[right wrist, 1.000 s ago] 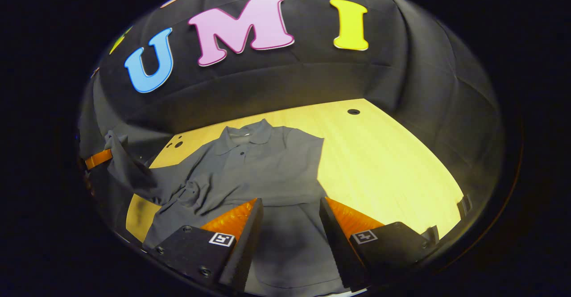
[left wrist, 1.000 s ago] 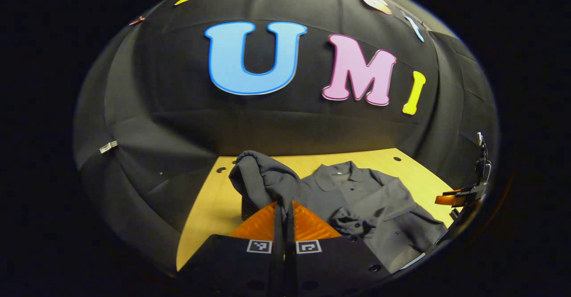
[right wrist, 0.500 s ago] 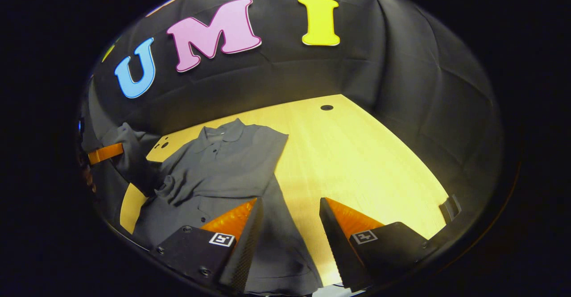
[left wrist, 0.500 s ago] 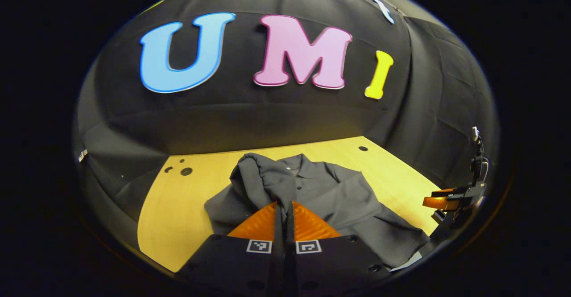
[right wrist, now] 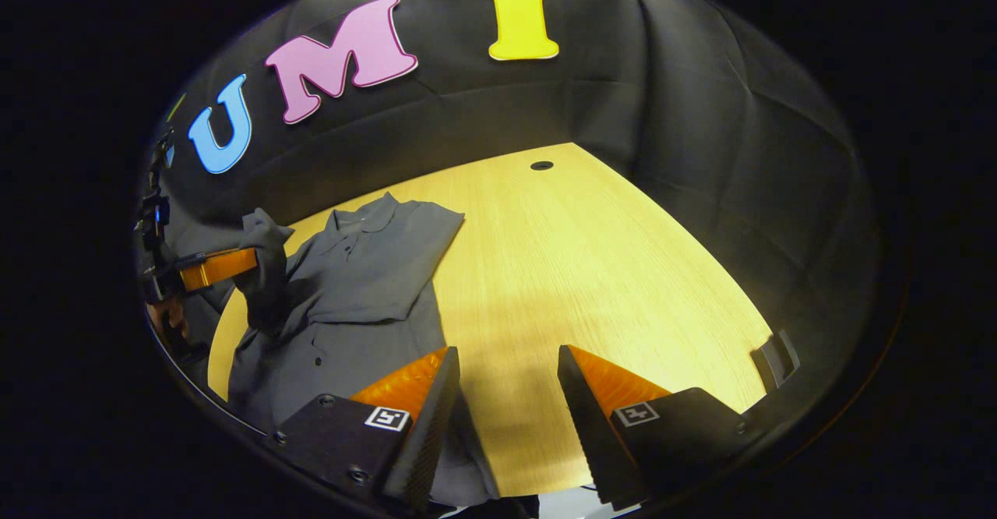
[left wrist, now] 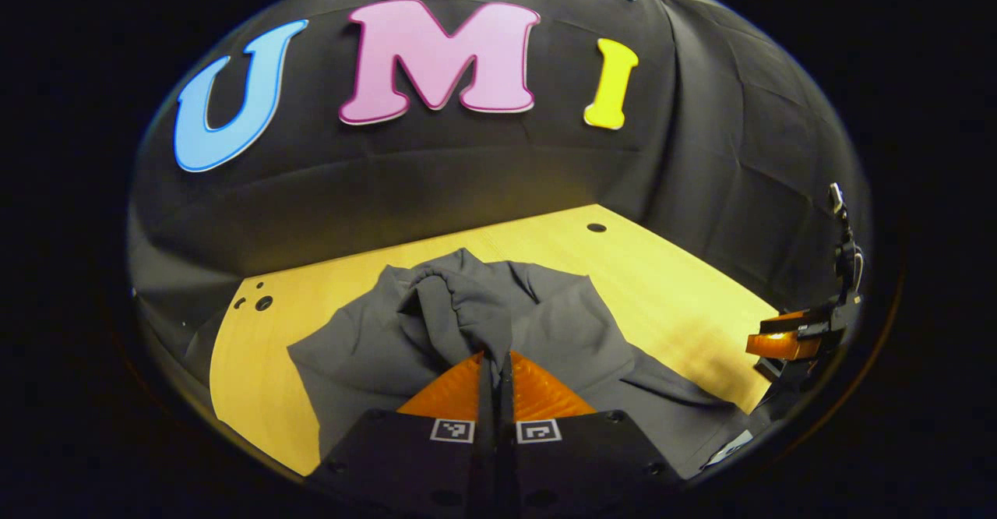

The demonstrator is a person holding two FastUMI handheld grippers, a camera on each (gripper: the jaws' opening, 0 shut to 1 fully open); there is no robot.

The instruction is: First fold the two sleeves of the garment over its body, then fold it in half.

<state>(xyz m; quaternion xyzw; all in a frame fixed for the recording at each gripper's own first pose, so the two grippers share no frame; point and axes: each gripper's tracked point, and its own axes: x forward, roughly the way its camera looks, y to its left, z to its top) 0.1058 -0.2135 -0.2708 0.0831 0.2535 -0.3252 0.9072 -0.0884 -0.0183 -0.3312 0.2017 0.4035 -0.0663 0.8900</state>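
A dark grey button-up shirt [right wrist: 366, 270] lies on the light wooden table [right wrist: 592, 262], collar toward the booth wall. One sleeve lies folded across its chest. My left gripper [left wrist: 495, 357] is shut on the other sleeve [left wrist: 459, 312] and holds it raised above the shirt's body [left wrist: 366, 355]. In the right gripper view that same gripper [right wrist: 210, 267] shows at the far left with the sleeve [right wrist: 265, 270] hanging from it. My right gripper [right wrist: 506, 351] stands open over bare table, just right of the shirt's hem, with nothing between its fingers. It also shows far right in the left gripper view [left wrist: 787, 340].
The table top [left wrist: 685, 301] has small round holes near its far corners, one hole [right wrist: 541, 166] at the back and another hole [left wrist: 263, 302] at the left. Black cloth walls close the booth behind and beside the table.
My left gripper has carried the sleeve rightward over the shirt's body. My right gripper has drifted right, off the shirt and over bare table, still open.
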